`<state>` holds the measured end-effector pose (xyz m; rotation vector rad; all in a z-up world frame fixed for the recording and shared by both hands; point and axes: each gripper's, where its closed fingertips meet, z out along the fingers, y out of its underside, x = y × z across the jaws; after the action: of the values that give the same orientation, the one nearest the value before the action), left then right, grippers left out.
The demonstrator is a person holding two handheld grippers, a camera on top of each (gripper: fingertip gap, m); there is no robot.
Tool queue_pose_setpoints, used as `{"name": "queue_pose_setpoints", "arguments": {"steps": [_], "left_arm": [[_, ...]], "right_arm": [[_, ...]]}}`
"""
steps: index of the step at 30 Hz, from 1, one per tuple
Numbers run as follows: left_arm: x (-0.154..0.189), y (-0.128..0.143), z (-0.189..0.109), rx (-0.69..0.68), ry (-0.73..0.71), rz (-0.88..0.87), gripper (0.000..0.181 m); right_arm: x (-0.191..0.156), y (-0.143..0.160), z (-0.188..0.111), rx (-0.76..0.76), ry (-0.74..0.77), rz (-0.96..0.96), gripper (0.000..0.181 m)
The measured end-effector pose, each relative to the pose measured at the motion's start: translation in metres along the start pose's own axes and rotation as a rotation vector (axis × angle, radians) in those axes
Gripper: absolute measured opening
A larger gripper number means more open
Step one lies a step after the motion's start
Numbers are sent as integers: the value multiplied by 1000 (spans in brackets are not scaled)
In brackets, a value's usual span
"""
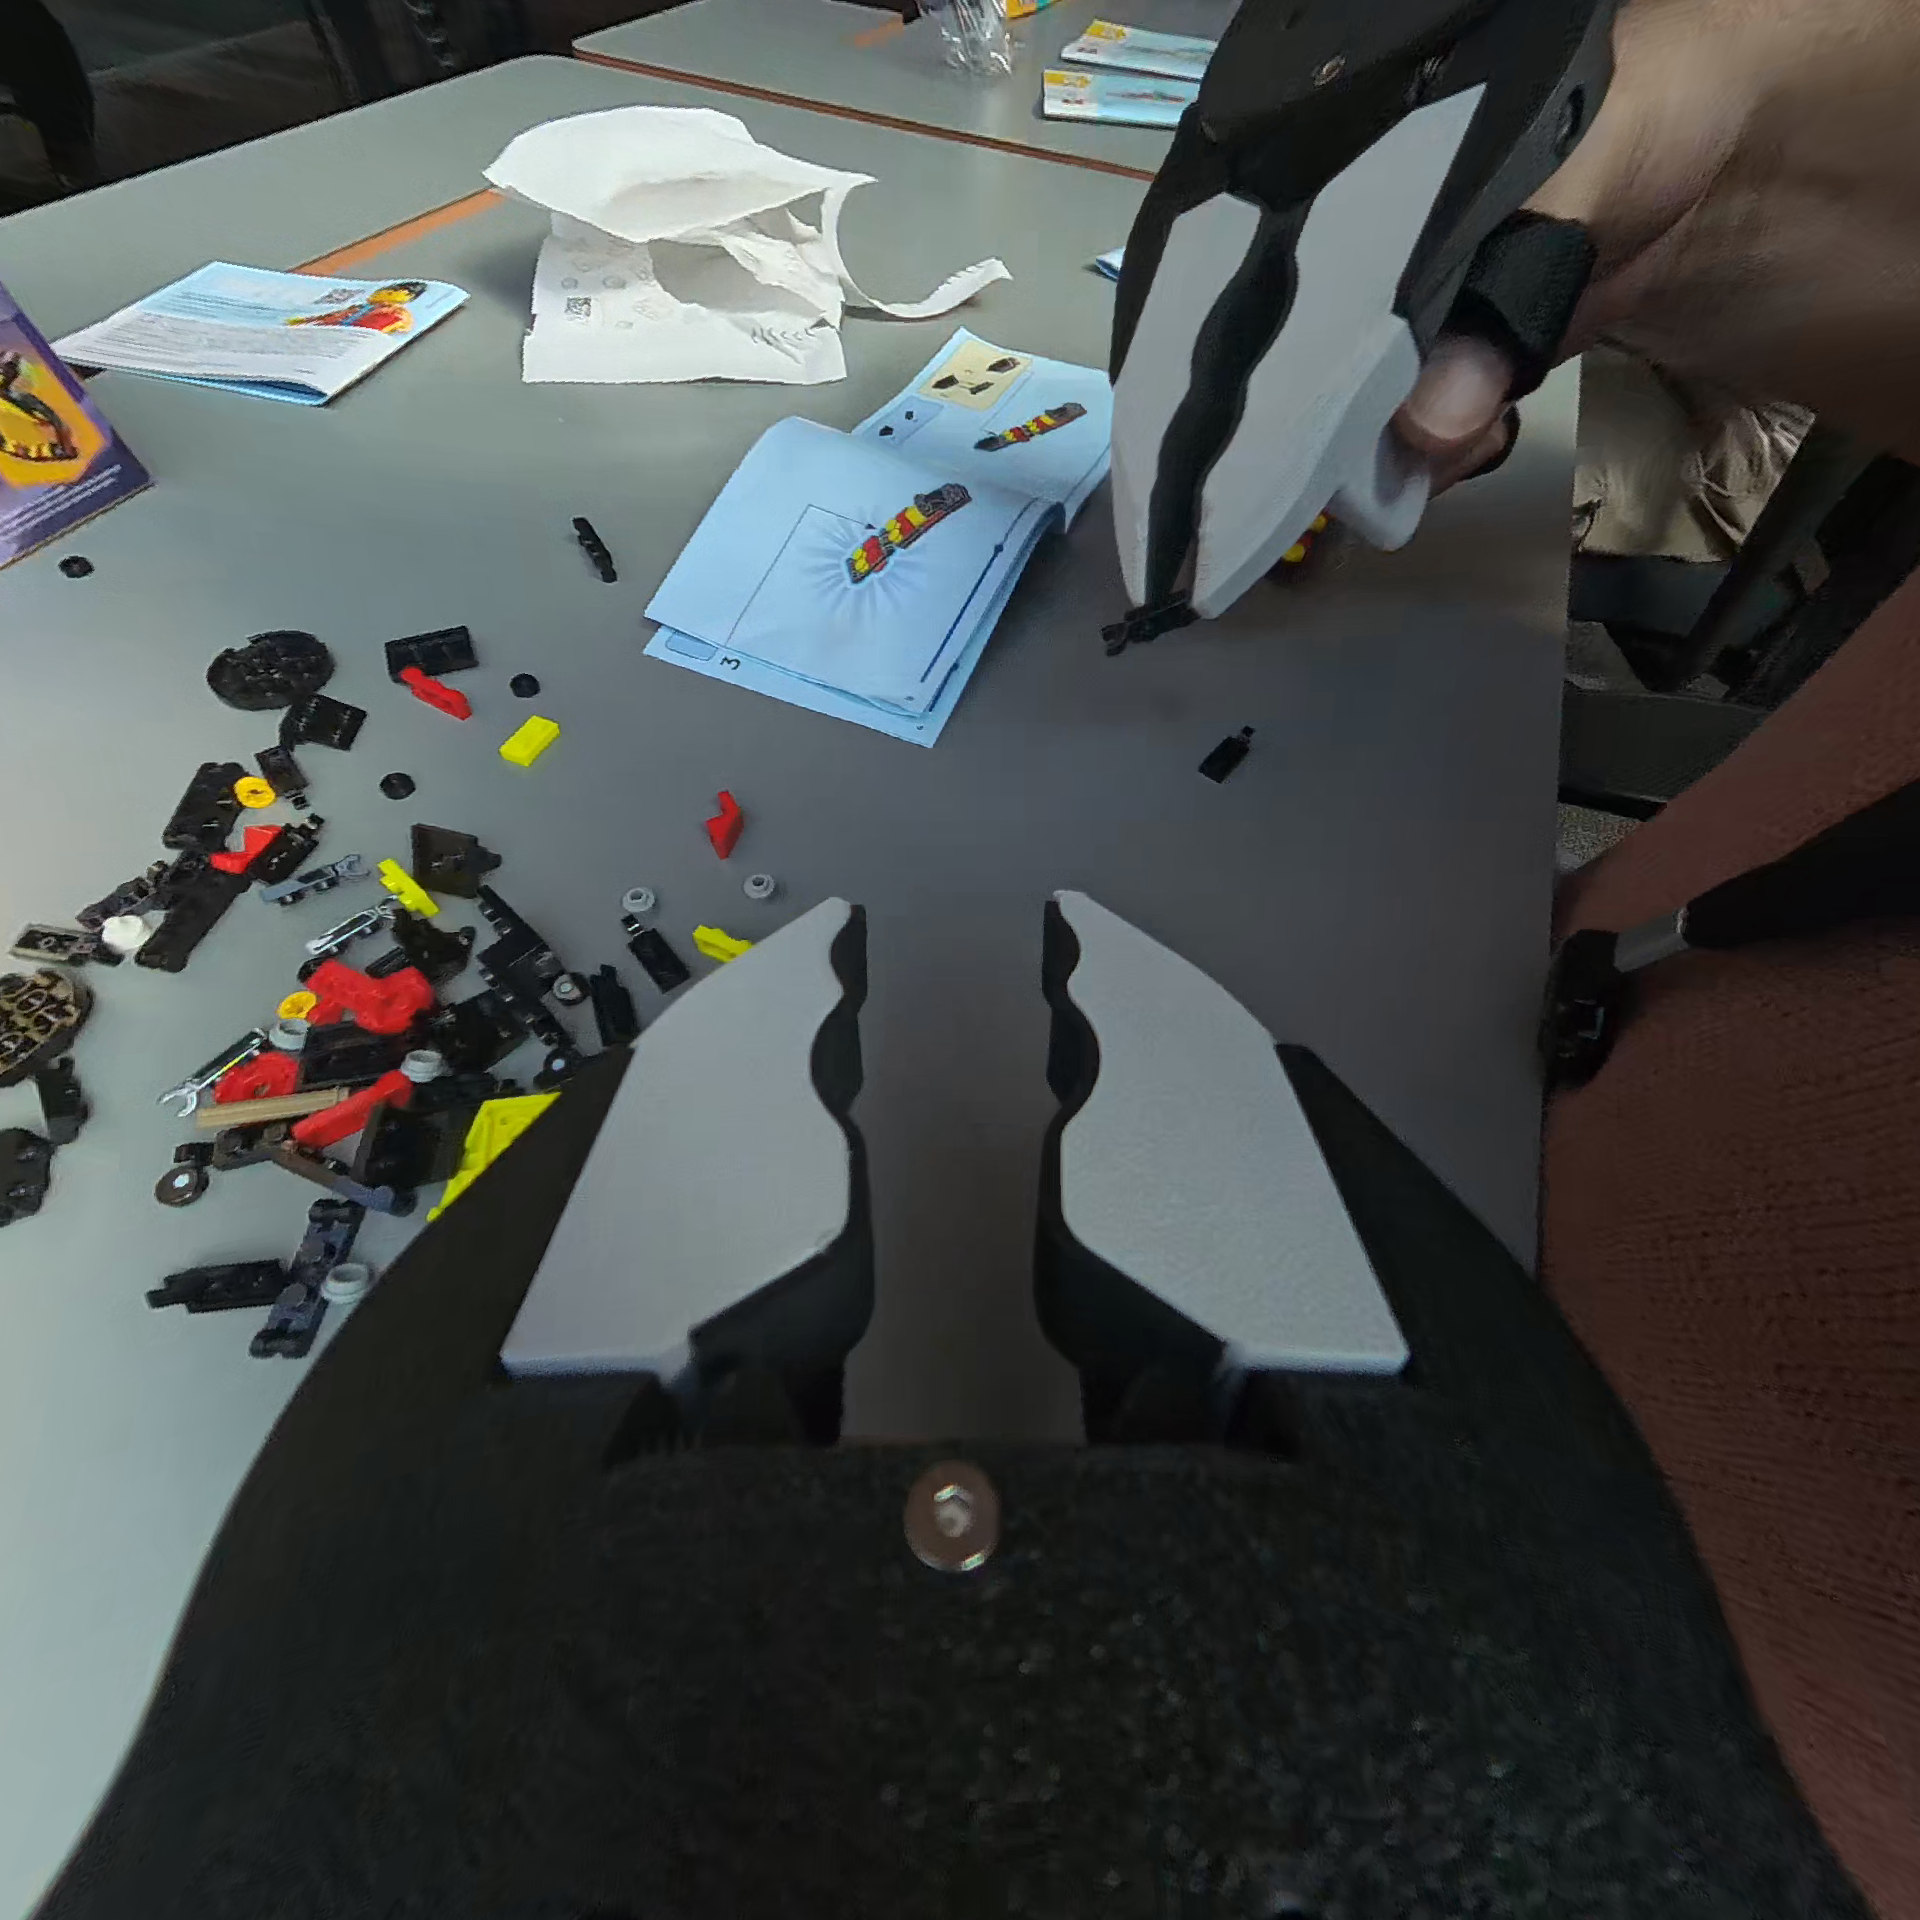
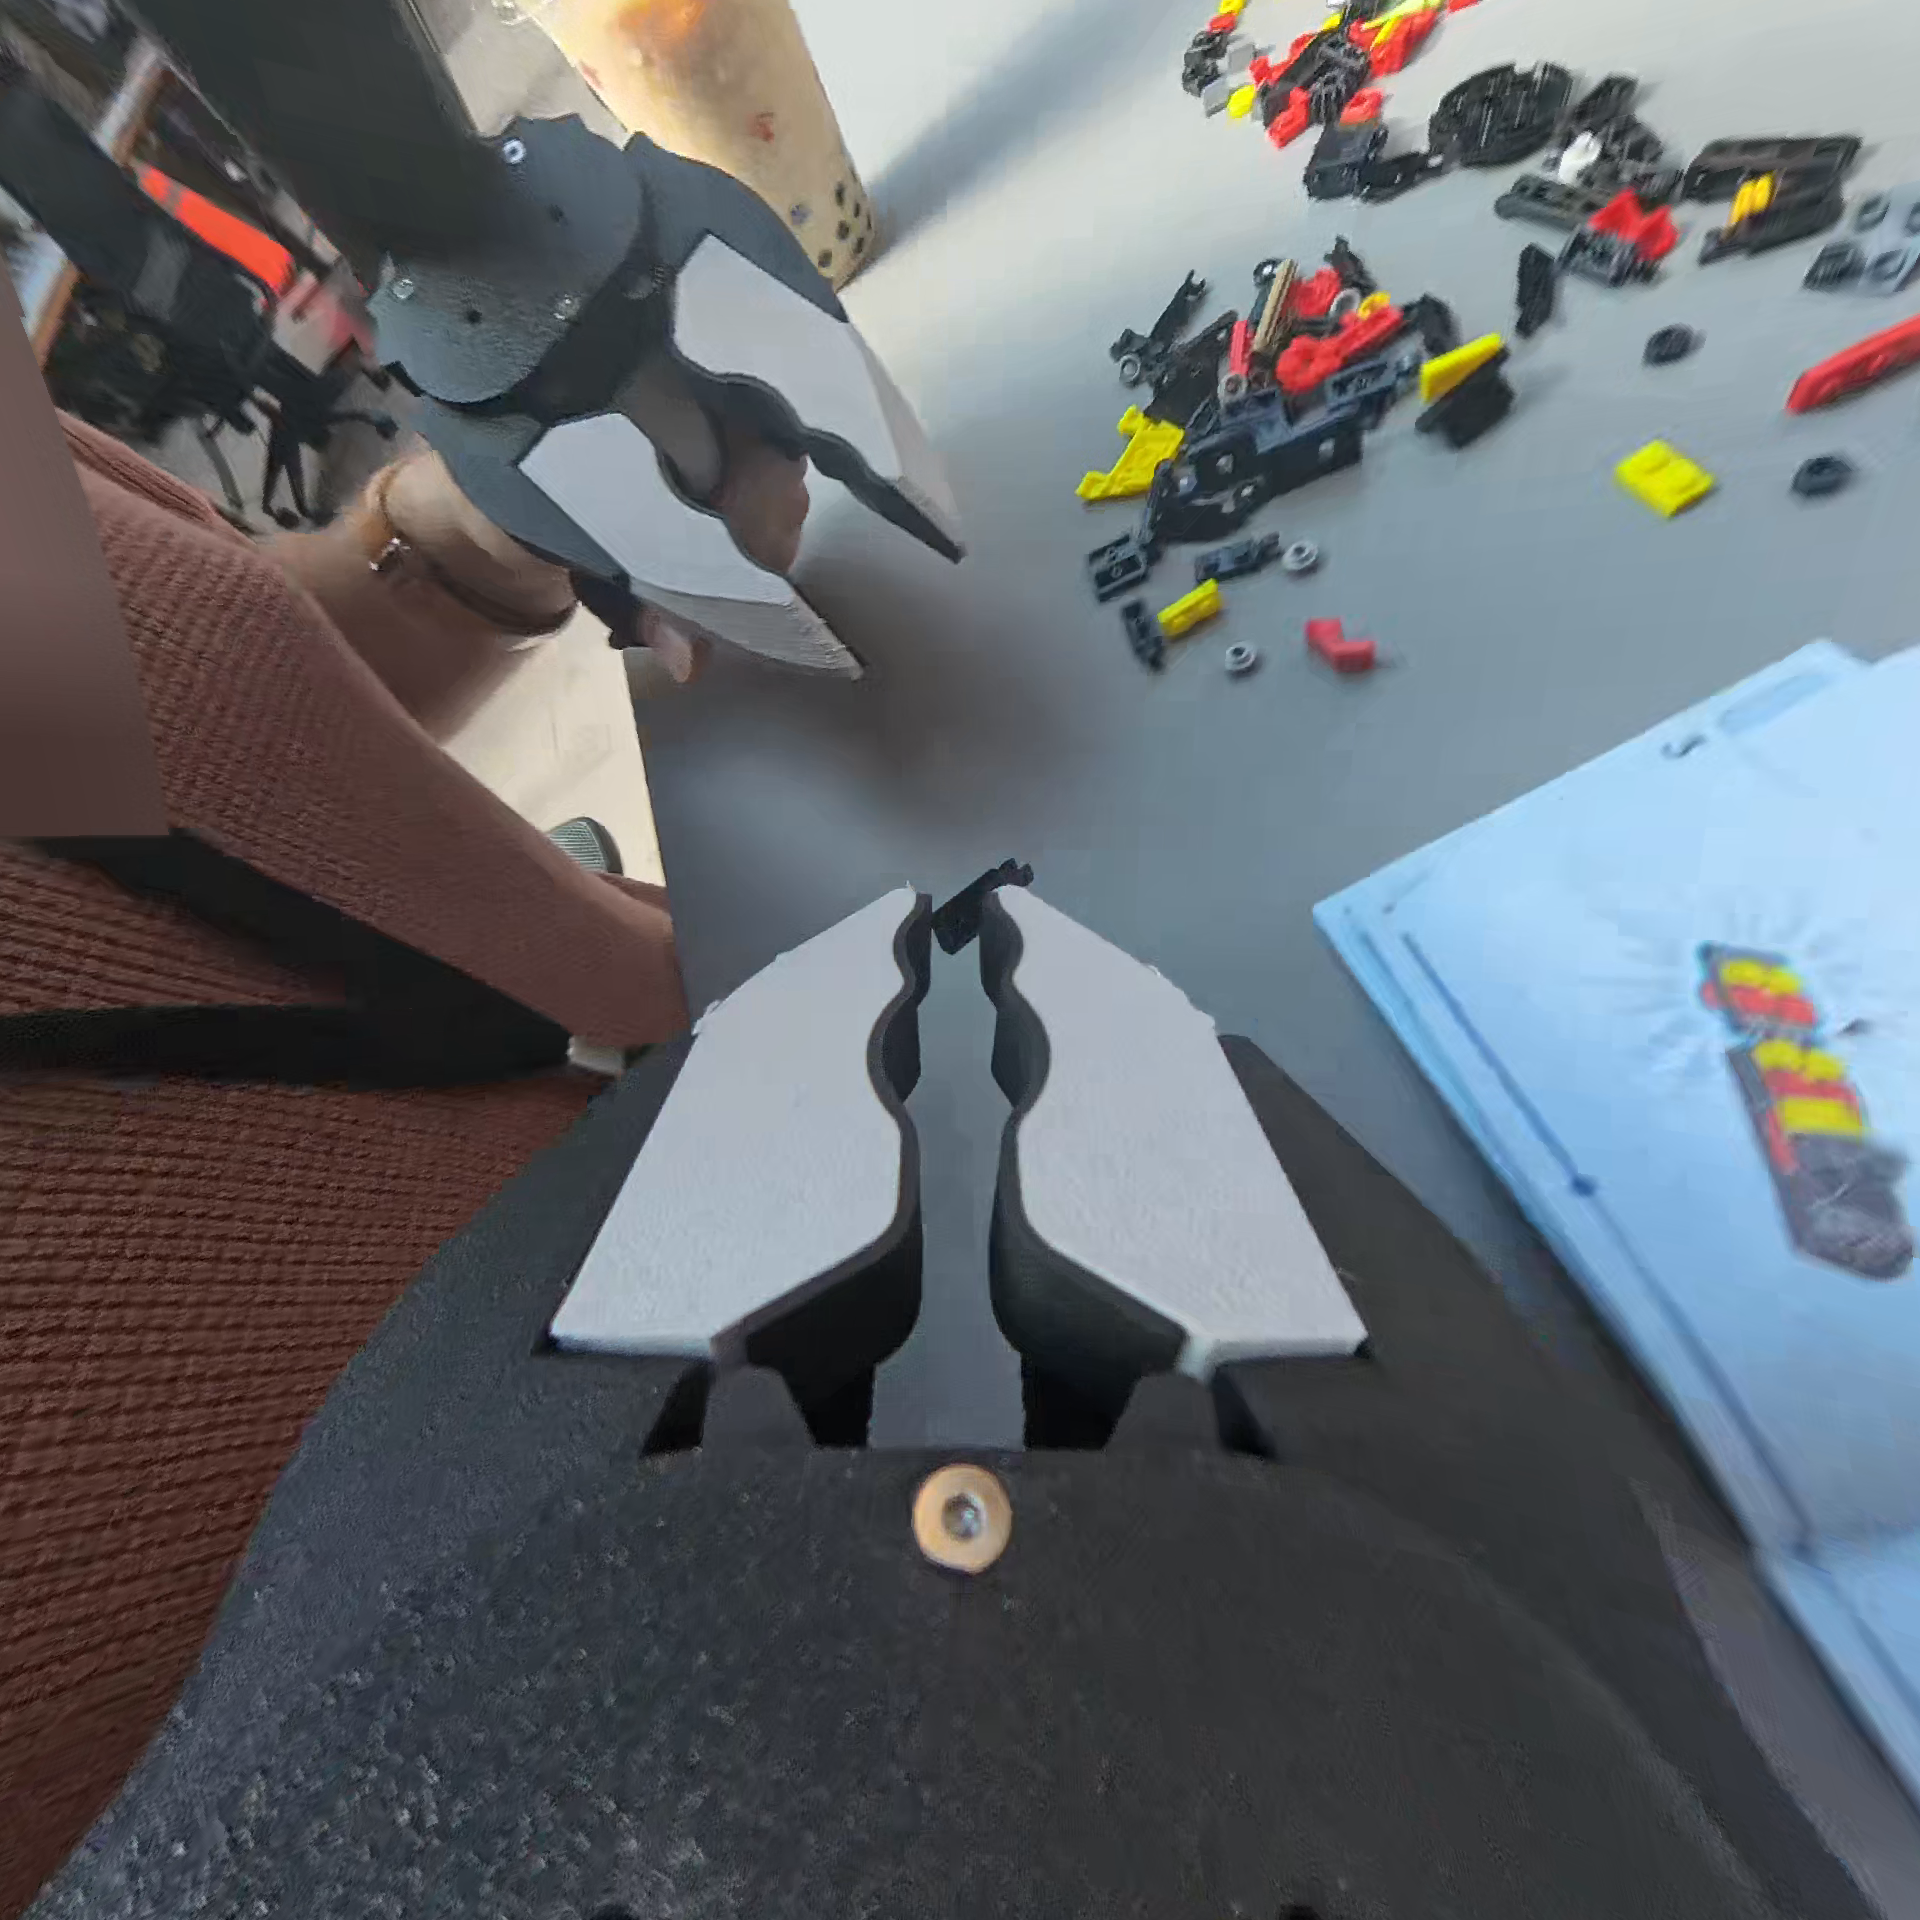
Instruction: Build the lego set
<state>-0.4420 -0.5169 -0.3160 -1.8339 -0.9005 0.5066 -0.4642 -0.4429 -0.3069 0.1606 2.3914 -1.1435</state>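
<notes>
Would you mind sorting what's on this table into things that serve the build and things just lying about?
For the build:
- right gripper, shut on a small black piece
- left gripper, open
- loose brick pile
- open instruction booklet

Lying about:
- torn white paper bag
- closed leaflet

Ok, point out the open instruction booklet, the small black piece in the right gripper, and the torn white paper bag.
open instruction booklet [image 1: 862,582]: left wrist view, on the near page.
small black piece [image 2: 971,902]: right wrist view, on its part sticking out past the fingertips.
torn white paper bag [image 1: 675,239]: left wrist view, on its crumpled top.
</notes>
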Motion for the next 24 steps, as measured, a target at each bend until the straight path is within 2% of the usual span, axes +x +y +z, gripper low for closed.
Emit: {"name": "queue_pose_setpoints", "arguments": {"steps": [4,7,10,13,19,24], "left_arm": [[22,10,23,-119,94,117,32],[37,15,36,-186,171,151,32],[47,14,42,-216,217,193,32],[54,10,46,-214,252,213,32],[67,1,58,-196,313,226,32],[81,-4,69,-151,334,416,30]], "right_arm": [[-29,51,1,36,-6,225,8],[-27,65,5,89,20,325,8],[-20,80,8,71,93,359,8],[-18,81,3,110,92,406,8],[-11,89,-5,88,162,391,9],[-22,71,-12,177,82,357,9]]}}
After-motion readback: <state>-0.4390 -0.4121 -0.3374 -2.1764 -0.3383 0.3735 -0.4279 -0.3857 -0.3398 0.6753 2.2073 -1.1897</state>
